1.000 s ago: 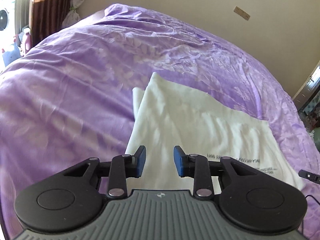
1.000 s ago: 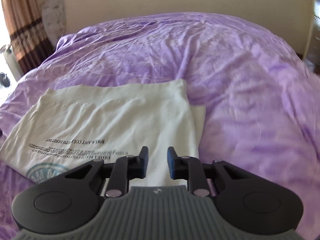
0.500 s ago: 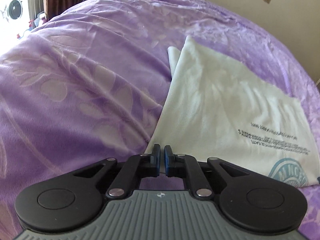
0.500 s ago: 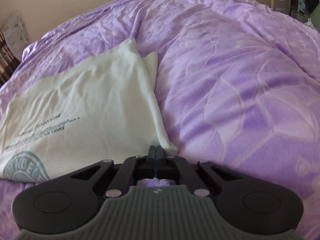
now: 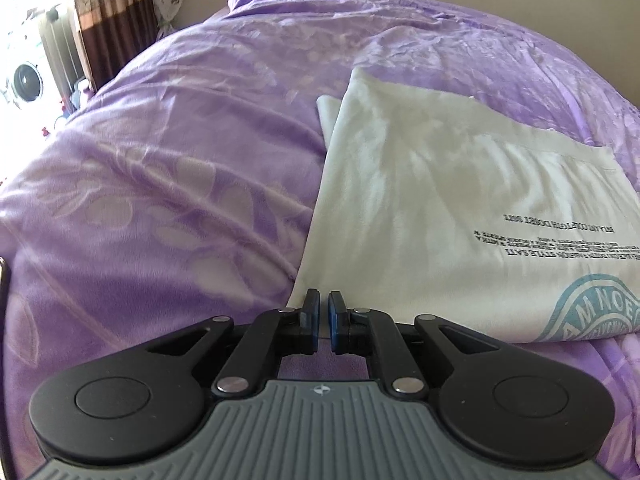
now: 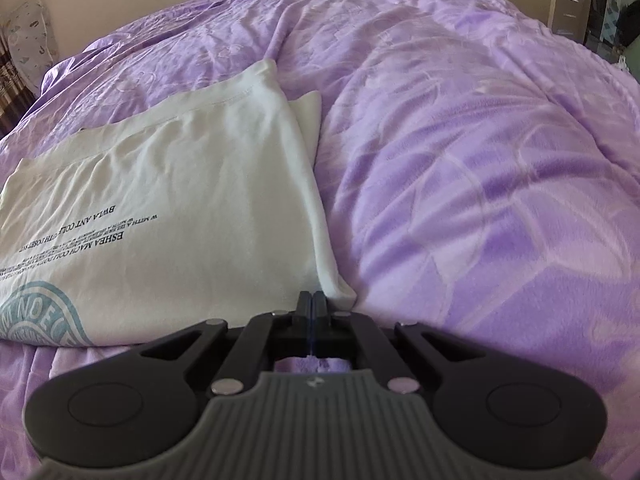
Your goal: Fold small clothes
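Both lowered, each gripper [image 5: 324, 312] [image 6: 311, 310] now pinches a shirt [image 5: 440, 208] [image 6: 180, 208] corner.

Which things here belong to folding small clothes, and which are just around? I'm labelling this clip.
Job:
- white shirt
- left gripper, pinching its near corner
- right gripper, shut at its other near corner

Around:
- purple bedspread
- curtain
- fan

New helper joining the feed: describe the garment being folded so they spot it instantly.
A purple bedspread covers the whole bed. On it lies a white T-shirt, sleeves tucked under, both near corners at the grippers. It is the only white item, with black lettering and a teal round emblem.
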Available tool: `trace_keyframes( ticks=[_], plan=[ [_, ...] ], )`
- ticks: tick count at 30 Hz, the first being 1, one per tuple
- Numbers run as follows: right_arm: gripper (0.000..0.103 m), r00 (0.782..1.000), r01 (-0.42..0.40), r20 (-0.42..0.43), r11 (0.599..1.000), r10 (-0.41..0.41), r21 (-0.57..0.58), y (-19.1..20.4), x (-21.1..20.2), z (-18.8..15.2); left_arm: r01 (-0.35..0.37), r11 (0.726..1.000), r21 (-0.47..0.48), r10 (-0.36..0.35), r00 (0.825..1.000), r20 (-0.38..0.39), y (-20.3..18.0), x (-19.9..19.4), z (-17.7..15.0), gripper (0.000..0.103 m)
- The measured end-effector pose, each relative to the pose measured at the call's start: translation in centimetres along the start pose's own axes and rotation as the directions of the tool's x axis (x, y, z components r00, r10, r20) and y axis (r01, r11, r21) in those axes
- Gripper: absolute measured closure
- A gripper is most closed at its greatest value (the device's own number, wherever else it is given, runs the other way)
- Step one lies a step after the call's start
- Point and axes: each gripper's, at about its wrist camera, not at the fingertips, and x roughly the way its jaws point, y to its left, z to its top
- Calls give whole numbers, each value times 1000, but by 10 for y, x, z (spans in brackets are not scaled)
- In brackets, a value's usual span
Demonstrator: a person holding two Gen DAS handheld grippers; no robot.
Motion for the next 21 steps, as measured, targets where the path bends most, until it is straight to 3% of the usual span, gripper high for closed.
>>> trace_keyframes(
  ticks=[4, 8, 15, 21],
  plan=[
    [102, 1000, -21, 13, 1000, 21, -9, 4, -9, 3, 48, 999, -25, -47, 998, 48, 0, -16, 7, 82],
    [67, 995, -92, 44, 996, 92, 0, 5, -25, 17, 131, 990, -46, -126, 988, 88, -1, -28, 29, 80],
    [50, 979, -186, 90, 982, 182, 36, -2, -32, 68, 220, 975, -27, -217, 972, 92, -24, -21, 75, 73],
    [41, 968, -251, 16, 957, 252, 145, -20, 7, 98, 245, 969, 34, -246, 969, 30, -64, 12, 91, 73]
  ],
)
